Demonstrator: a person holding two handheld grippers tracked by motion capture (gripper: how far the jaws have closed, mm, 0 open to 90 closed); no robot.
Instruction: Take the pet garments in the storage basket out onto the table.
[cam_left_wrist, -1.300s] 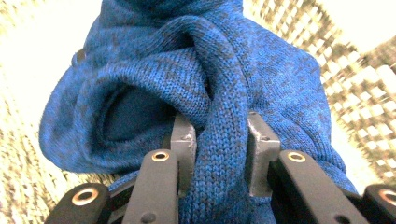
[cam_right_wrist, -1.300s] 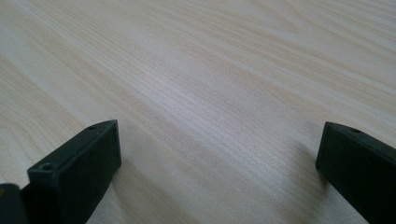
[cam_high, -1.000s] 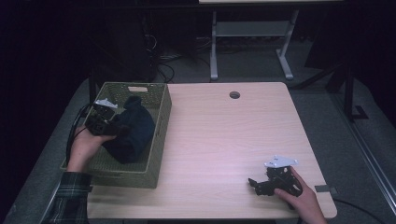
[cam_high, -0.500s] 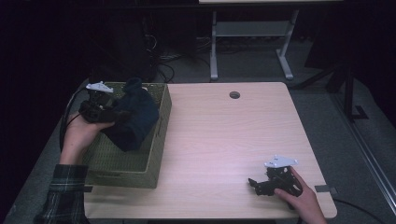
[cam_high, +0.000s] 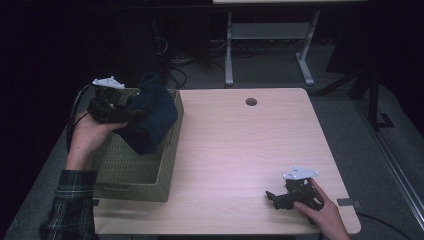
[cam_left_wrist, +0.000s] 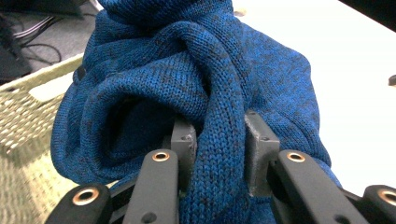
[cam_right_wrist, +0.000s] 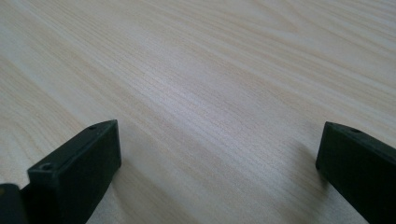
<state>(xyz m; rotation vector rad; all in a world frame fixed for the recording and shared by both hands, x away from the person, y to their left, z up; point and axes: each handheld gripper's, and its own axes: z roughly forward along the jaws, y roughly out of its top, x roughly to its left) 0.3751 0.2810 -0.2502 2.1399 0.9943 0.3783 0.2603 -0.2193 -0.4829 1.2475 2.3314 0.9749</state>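
Up above the woven basket (cam_high: 165, 170), the left gripper (cam_high: 131, 114) holds a dark blue knitted garment (cam_high: 150, 120) lifted clear of the basket floor, with the fabric hanging down over the basket's far right corner. Seen from the left gripper view, the two fingers (cam_left_wrist: 184, 144) are clamped on a thick twisted fold of the blue knit (cam_left_wrist: 205, 93), one pad on each side of it, and the rest of the garment bunches up and around them. The basket's pale woven rim (cam_left_wrist: 28, 107) shows below and to the left of the knit in that view, and a bright stretch of table lies to its right. The person's left hand (cam_high: 87, 137) grips the tool from beside the basket's left wall, with a plaid sleeve (cam_high: 70, 205) at the basket's near left corner and a cable looping off the gripper's back.

Well apart from the basket, toward the table's (cam_high: 250, 150) near right corner, the right gripper (cam_high: 272, 196) rests low on the wood in the person's right hand (cam_high: 320, 210), its grey plate on top. In the right gripper view its fingers (cam_right_wrist: 79, 168) stand wide apart with nothing but bare wood grain between them. A round cable hole (cam_high: 251, 101) sits in the tabletop near the far edge, to the right of the basket.
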